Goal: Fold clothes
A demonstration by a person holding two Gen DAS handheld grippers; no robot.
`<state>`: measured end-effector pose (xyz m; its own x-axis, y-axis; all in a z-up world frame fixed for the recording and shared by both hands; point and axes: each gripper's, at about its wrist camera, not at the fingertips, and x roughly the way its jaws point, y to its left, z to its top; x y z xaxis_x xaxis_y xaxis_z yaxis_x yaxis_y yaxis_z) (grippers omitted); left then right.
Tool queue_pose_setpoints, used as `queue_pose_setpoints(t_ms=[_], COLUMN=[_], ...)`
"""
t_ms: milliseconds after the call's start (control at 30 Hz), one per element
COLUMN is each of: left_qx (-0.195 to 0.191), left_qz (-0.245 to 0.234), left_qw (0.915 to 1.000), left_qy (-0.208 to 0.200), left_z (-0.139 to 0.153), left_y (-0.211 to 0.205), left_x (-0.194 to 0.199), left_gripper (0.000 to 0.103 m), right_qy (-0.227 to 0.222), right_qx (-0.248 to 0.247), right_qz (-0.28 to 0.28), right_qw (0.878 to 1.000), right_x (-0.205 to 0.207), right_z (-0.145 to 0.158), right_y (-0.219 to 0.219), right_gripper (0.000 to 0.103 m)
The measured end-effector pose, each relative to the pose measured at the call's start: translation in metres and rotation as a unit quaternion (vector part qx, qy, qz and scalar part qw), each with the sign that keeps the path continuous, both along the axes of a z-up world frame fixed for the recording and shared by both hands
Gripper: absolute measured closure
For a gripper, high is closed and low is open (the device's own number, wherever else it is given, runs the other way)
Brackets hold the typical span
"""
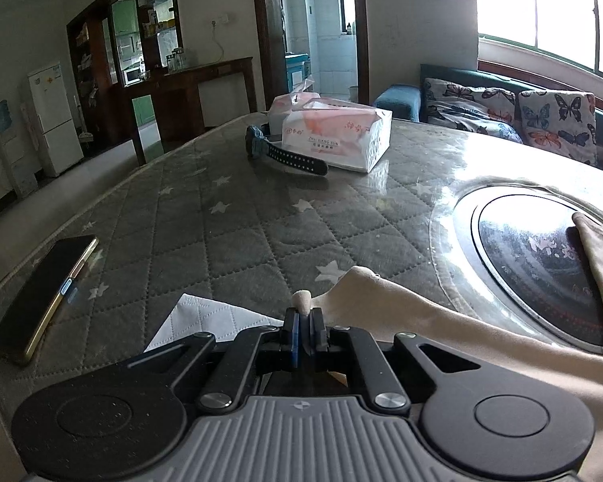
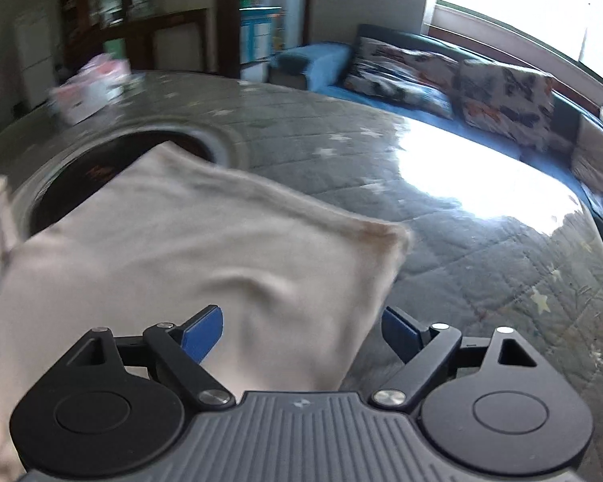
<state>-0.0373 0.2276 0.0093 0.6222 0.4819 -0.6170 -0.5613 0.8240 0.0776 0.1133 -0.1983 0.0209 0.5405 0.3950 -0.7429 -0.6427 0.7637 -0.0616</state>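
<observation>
Nearest the left camera, the left gripper (image 1: 304, 331) is clenched on a small bunched tip of the beige garment (image 1: 482, 345), a nub of cloth poking up between its blue pads; from that pinch the fabric runs rightward and out of view, draped over the near edge of the table (image 1: 229, 217). On the other side, the right gripper (image 2: 301, 331) stands with its jaws spread wide, holding nothing, while the garment (image 2: 189, 241) lies just ahead of and partly between its blue fingers (image 2: 203, 331), one corner jutting to the right. The step in hand looks like an early fold: one end is pinched, the other end not yet taken. The next move likely calls for the right gripper to close on the near hem or that corner, so both ends can be lifted and carried over together. The cloth's long axis appears to run left to right across the near table edge (its full outline is cut off, and the right view is blurred). Beyond it, the far edge of the garment overlaps the dark round inset (image 1: 542, 265) in the tabletop. A phone (image 1: 44, 297) lies at left, a white paper sheet (image 1: 205, 317) just beside the left gripper, a watch (image 1: 285, 154) and tissue packs (image 1: 341, 136) farther back
</observation>
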Motion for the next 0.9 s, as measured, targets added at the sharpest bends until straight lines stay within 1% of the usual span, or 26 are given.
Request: queue_pose_setpoints(t_ms=[100, 233, 400, 467, 567, 667, 767, 900], left_qx=[0.001, 0.001, 0.003, 0.004, 0.008, 0.008, 0.004, 0.003], left_qz=[-0.001, 0.000, -0.002, -0.002, -0.002, 0.009, 0.020, 0.002], left_qw=[1.0000, 1.0000, 1.0000, 1.0000, 1.0000, 0.9999, 0.9998, 0.9999], left_qy=[0.002, 0.001, 0.001, 0.001, -0.002, 0.003, 0.000, -0.012], left_z=[-0.001, 0.000, 0.001, 0.001, 0.003, 0.004, 0.008, 0.018], left_y=[-0.001, 0.000, 0.002, 0.003, 0.003, 0.007, 0.010, 0.000], left_x=[-0.002, -0.006, -0.011, -0.011, -0.012, -0.010, -0.011, -0.014], left_gripper=[0.097, 0.097, 0.097, 0.097, 0.094, 0.090, 0.088, 0.088], right_qy=[-0.009, -0.006, 0.003, 0.004, 0.007, 0.012, 0.007, 0.001], right_qx=[-0.009, -0.006, -0.009, -0.026, -0.025, -0.020, 0.000, 0.029], right_qz=[0.046, 0.101, 0.150, 0.164, 0.168, 0.164, 0.156, 0.146], right_qw=[0.999, 0.995, 0.989, 0.986, 0.985, 0.986, 0.988, 0.989], right_x=[-0.036, -0.080, -0.125, -0.139, -0.156, -0.161, -0.157, -0.152], right_z=[0.005, 0.009, 0.008, 0.002, -0.004, -0.003, 0.006, 0.019], right_y=[0.004, 0.011, 0.016, 0.018, 0.015, 0.013, 0.010, 0.007], right_gripper=[0.015, 0.015, 0.016, 0.017, 0.017, 0.017, 0.018, 0.018])
